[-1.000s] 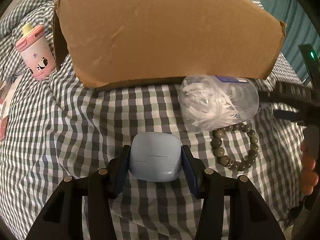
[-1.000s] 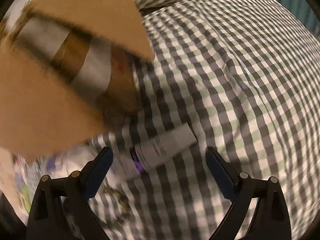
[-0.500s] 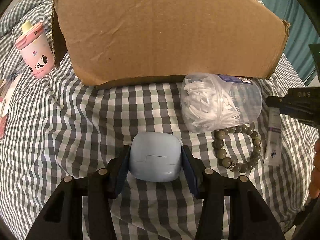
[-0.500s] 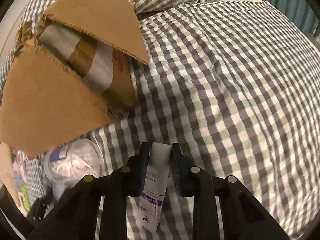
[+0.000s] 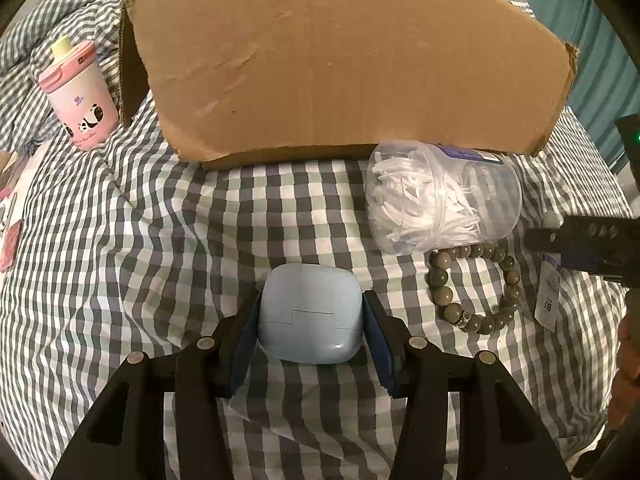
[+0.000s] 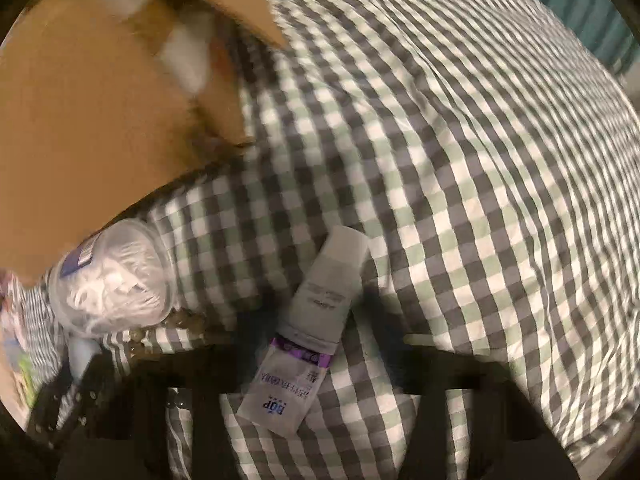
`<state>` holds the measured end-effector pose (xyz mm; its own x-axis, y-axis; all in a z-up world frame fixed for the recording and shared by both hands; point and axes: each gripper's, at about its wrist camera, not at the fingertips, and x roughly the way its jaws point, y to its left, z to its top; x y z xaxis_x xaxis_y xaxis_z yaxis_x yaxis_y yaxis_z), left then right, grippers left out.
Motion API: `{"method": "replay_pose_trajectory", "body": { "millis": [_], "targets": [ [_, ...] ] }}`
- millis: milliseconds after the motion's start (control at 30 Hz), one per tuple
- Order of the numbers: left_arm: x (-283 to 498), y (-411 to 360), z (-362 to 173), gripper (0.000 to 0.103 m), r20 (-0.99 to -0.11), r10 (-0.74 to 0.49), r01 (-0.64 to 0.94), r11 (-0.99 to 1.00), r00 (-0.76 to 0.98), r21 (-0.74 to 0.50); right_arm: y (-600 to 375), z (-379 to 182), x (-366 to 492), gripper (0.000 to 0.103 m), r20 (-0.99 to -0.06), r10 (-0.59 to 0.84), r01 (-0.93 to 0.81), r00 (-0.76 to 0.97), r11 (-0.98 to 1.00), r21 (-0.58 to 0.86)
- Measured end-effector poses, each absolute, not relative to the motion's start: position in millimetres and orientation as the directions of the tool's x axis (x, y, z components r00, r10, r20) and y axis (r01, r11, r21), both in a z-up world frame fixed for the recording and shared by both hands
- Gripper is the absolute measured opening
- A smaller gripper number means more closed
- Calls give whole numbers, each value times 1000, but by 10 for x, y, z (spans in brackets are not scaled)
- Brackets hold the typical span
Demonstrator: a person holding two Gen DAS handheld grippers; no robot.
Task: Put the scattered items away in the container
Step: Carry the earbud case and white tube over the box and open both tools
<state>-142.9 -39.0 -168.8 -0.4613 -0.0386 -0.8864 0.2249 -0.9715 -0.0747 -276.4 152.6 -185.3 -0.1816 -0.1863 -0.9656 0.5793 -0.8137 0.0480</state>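
Note:
A light blue rounded case [image 5: 310, 316] lies on the checked bedspread, and my left gripper [image 5: 310, 322] is shut on its two sides. Behind it stands the open cardboard box [image 5: 340, 60], its flap toward me. In the blurred right wrist view, a white tube with a purple band [image 6: 316, 312] sits tilted between the dark fingers of my right gripper [image 6: 314, 316], which is shut on it. The left wrist view shows that gripper [image 5: 580, 246] at the right edge, over the tube [image 5: 549, 296].
A clear jar of white picks [image 5: 440, 196] lies on its side against the box, with a grey bead bracelet [image 5: 472, 292] just in front of it. A pink panda cup [image 5: 80, 96] stands left of the box. A hand [image 5: 626, 360] shows at the right edge.
My right gripper went from wide open around the tube to shut on it, then shifted, and its view is now blurred. My left gripper and the blue case have stayed put.

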Motion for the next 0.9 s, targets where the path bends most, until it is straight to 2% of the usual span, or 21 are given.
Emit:
{"method": "replay_pose_trajectory", "body": {
  "millis": [267,467,700,900],
  "targets": [
    [-1318,-417,-1426,51,-874,-70,245,-968,-481,-57,1462,-1431,-2355,27,-927,-295,672,-231,-737,67],
    [-1214,-474,-988,51,-856,-113,297,-954,-504,-49,1704,-805,-2280,27,-861,-404,729,-308,-682,59],
    [-1235,-422,-414,51,-795,-148,301,-953,-588,-45,1913,-147,-1909,27,-788,-501,776,-359,-629,47],
    [-1175,-356,36,51,-743,-171,298,-954,-647,-39,1963,67,-1820,27,-761,-534,789,-369,-613,48]
  ]
}}
